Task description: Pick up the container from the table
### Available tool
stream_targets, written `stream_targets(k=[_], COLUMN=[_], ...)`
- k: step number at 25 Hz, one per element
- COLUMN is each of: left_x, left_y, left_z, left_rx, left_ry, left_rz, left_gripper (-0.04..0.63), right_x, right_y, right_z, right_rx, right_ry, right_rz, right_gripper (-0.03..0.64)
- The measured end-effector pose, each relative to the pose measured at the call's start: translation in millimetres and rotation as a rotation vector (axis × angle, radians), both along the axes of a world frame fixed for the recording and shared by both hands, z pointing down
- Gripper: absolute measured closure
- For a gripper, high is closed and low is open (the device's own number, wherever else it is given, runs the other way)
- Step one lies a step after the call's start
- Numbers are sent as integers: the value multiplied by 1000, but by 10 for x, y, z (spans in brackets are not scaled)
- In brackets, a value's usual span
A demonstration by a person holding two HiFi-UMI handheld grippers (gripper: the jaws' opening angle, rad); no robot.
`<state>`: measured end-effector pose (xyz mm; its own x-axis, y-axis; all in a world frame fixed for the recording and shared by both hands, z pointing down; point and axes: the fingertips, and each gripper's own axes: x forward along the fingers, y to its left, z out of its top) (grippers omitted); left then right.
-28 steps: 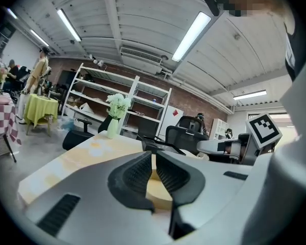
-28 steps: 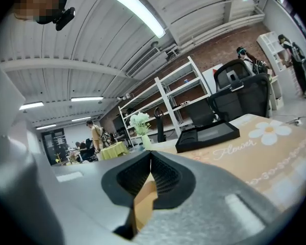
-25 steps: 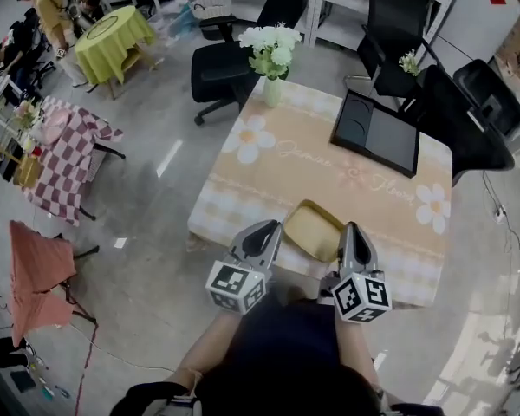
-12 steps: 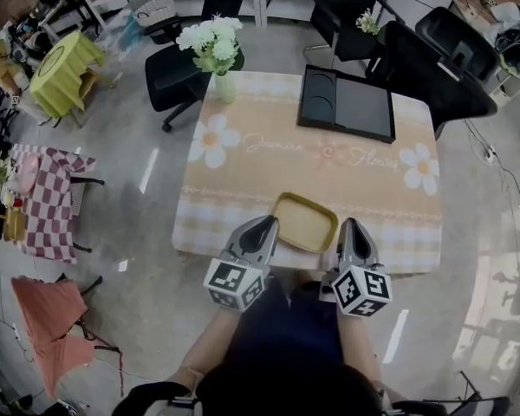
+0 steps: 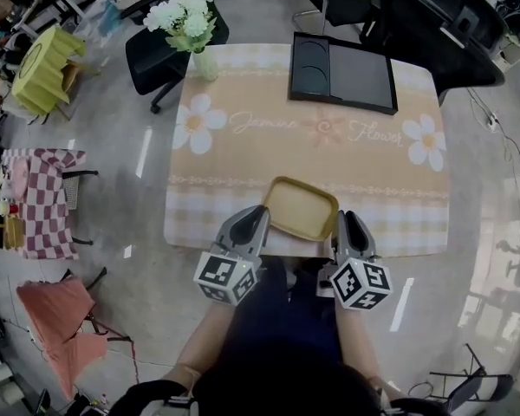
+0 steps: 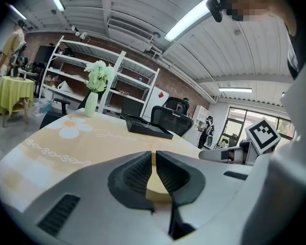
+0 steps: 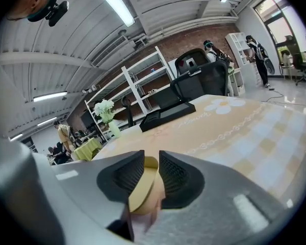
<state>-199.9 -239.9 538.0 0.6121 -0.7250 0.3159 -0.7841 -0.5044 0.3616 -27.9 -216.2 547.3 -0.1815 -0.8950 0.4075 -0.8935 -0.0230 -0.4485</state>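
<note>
1. The yellow container (image 5: pixel 299 208) lies flat at the near edge of the surface (image 5: pixel 243 159), about midway along that edge and right in front of the person. A black tray (image 5: pixel 342 74) sits by the far right corner and a vase of flowers (image 5: pixel 186 20) at the far left corner, both well apart from it.
2. The left gripper (image 5: pixel 258 215) hangs just beside the container's left side, over the near edge. In its own view the jaws are pressed together with nothing between them. The container shows only beyond the tips.
3. The right gripper (image 5: pixel 345 218) is at the container's right side. Its jaws are opening, and the container's thin rim stands between them. I'd say the pads aren't squeezing it yet.
4. To my eye this is the taking-hold step. The container rests on the surface and hasn't been lifted.
5. Next, as I judge it, the right gripper should settle squarely over the rim and close firmly on it. The left one would have to spread its jaws to take the opposite rim, or else keep clear. The lift should then go up level, since a shallow container this close to the near edge could tip or slide off.
</note>
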Motion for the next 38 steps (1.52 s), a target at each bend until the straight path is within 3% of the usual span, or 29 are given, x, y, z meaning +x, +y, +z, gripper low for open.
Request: stream_targets(k=[18, 22, 30, 38], left_x=[-426, -433, -474, -507], left_y=[81, 70, 78, 64], left_z=[375, 372, 343, 292], left_rx=[-125, -133, -144, -130], left_ry=[-17, -12, -11, -17], left_rz=[-97, -101, -122, -133], left_gripper=[561, 561, 561, 561], right_x=[-195, -180, -130, -141], right_y=[1, -8, -5, -10], right_z=[453, 486, 540, 547], right_rx=[-157, -190, -238, -244], right_ry=[-3, -4, 20, -9], right_rz=[-36, -28, -11, -8], right_gripper=[517, 520, 591, 594])
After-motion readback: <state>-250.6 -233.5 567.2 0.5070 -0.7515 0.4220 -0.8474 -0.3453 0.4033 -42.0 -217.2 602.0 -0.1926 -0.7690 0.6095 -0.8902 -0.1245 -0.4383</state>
